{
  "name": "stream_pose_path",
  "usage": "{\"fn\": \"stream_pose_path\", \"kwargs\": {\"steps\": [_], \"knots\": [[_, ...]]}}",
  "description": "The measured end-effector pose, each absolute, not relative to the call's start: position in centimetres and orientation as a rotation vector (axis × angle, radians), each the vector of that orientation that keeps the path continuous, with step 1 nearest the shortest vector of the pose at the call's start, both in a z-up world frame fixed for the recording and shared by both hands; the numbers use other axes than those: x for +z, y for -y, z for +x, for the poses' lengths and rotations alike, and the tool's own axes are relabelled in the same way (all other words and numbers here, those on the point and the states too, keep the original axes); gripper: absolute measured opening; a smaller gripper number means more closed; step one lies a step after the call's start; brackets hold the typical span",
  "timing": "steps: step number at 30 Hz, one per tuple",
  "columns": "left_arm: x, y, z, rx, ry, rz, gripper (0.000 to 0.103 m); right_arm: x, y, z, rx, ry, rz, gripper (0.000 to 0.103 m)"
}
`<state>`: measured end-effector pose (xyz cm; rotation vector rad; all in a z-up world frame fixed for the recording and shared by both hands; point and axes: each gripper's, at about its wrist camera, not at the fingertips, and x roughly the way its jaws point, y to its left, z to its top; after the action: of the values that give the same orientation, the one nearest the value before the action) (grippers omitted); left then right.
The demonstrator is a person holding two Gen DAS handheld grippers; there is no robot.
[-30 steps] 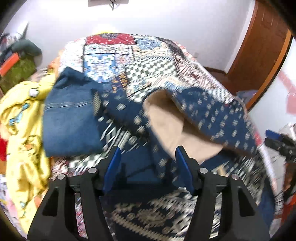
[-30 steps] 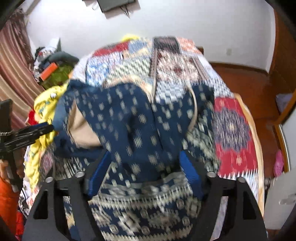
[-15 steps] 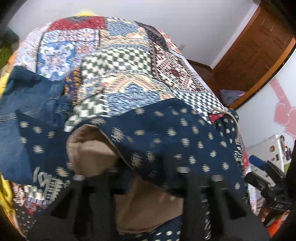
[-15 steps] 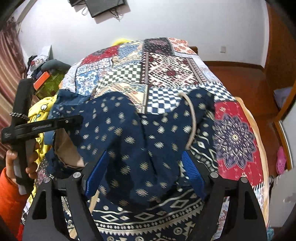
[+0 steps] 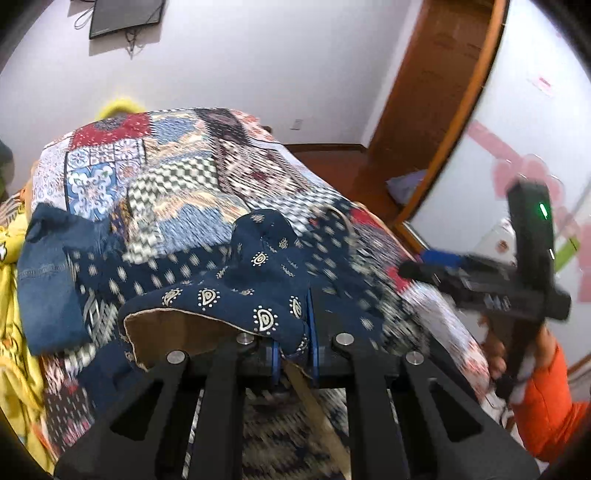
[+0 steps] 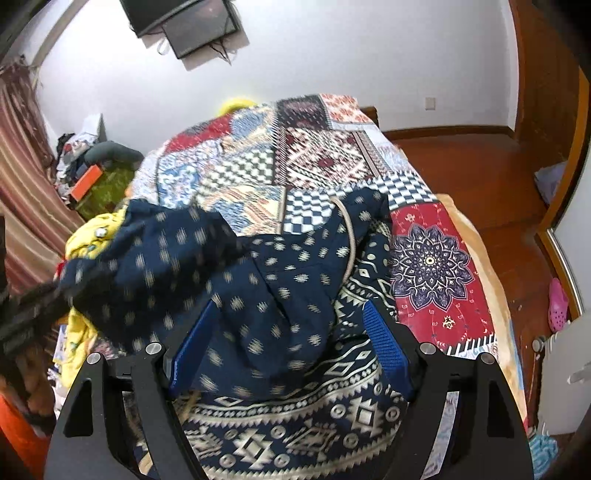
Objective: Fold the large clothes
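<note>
A navy garment with pale motifs and a tan lining lies bunched on the patchwork bedspread. My left gripper is shut on a fold of this garment and lifts it. My right gripper is open, its blue pads either side of the cloth without pinching it. The right gripper also shows in the left wrist view, held at the bed's right edge. A tan drawstring runs across the garment.
Folded blue jeans lie on the bed's left side beside yellow clothing. A wooden door and wood floor are on the right. A monitor hangs on the far wall. Clutter sits at the left.
My left gripper closed on the garment's edge and raised it. My right gripper stayed open and drew back slightly as the cloth shifted left.
</note>
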<state>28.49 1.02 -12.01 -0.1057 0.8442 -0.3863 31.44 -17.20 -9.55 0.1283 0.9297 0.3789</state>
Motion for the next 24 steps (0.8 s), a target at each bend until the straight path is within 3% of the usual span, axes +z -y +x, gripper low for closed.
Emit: {"fn": "stream_pose_path", "kwargs": {"steps": [12,17,24], "knots": [[-20.4,0.4,20.0,-0.332,-1.055,0.001,0.011,-8.5,15.2,26.7,0.439,-0.921,0.041,0.079],[-21.4,-2.2,17.1,-0.268,-1.061,-0.013,0.040,-10.2,14.7,25.9,0.420,-0.960,0.002,0.079],[-17.7,-7.1,17.2,-0.102,-0.972,0.039,0.040,-11.3,14.0,26.0,0.415,-0.996,-0.018,0.079]]}}
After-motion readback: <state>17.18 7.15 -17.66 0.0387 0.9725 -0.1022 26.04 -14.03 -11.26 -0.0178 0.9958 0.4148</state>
